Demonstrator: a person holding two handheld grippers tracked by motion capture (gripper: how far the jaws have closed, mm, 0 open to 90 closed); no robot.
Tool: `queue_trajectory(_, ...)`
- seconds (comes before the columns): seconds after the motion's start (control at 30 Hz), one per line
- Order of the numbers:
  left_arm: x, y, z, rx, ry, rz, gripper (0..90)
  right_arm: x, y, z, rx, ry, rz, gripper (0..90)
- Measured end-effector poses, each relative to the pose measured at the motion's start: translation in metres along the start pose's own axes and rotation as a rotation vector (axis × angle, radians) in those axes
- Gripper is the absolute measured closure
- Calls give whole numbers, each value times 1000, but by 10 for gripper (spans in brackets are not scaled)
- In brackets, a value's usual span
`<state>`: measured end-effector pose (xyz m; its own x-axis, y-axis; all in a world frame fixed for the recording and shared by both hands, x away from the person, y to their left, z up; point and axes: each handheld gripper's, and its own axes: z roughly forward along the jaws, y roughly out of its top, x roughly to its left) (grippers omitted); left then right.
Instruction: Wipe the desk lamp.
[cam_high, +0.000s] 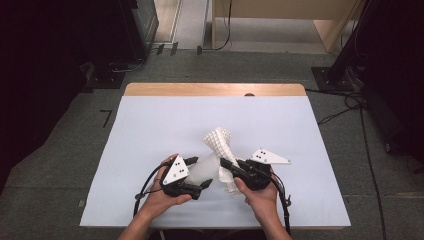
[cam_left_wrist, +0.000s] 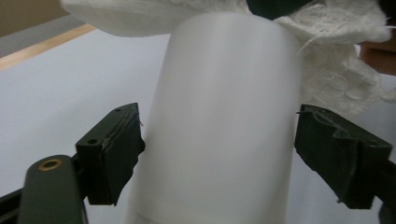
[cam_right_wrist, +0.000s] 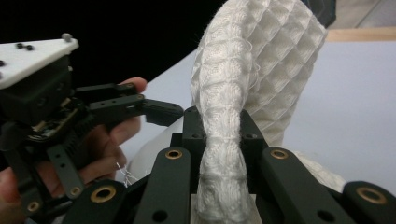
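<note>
Frosted plastic cup (cam_left_wrist: 219, 126): stood near the front middle of the white-covered desk (cam_high: 150, 125), pinched between the pads of the left hand-held gripper (cam_high: 200, 172). White waffle-weave cloth (cam_right_wrist: 243, 93): bunched, clamped between the pressed-together jaws of the right hand-held gripper (cam_high: 226, 164), rising above it and draped against the cup's rim.

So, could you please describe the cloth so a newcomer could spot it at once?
On the white-covered table, look near the front edge, between the person's two grippers. There a white waffle-weave cloth stands up, bunched in the right gripper. Its quilted diamond texture sets it apart from the smooth frosted cup beside it.
</note>
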<state>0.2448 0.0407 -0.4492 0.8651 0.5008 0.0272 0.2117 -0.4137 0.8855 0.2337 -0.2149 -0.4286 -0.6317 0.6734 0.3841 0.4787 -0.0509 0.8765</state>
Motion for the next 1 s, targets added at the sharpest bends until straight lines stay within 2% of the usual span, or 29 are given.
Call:
queue_trajectory(0.13, -1, -1, 2, 29, -10, 4, 90, 12, 0, 3, -10, 34, -33, 790)
queue_trajectory(0.23, -4, -2, 5, 79, -2, 42, 65, 20, 0, 5, -1, 44, -58, 789)
queue_trajectory(0.27, -6, -2, 5, 83, 12, 59, 64, 22, -1, 6, -1, 45, -65, 789)
queue_trajectory(0.33, -7, -2, 4, 81, 19, 60, 64, 25, -1, 7, 0, 41, -79, 789)
queue_trajectory(0.47, -9, -4, 2, 92, 32, 127, 84, 26, -1, 7, 8, 34, -83, 787)
queue_trajectory(0.63, -11, -5, 2, 91, 38, 139, 85, 20, -3, 9, 19, 1, -73, 788)
queue_trajectory(0.7, -10, -6, 1, 86, 34, 136, 85, 19, -3, 9, 21, 8, -60, 788)
queue_trajectory(0.8, -8, -6, 0, 84, 23, 124, 83, 22, -3, 10, 18, 12, -71, 791)
queue_trajectory(0.9, -5, -6, -2, 85, 8, 105, 71, 28, -4, 11, 14, 38, -65, 792)
queue_trajectory(1.0, -5, -8, -3, 83, 12, 119, 72, 33, -3, 12, 18, 45, -83, 792)
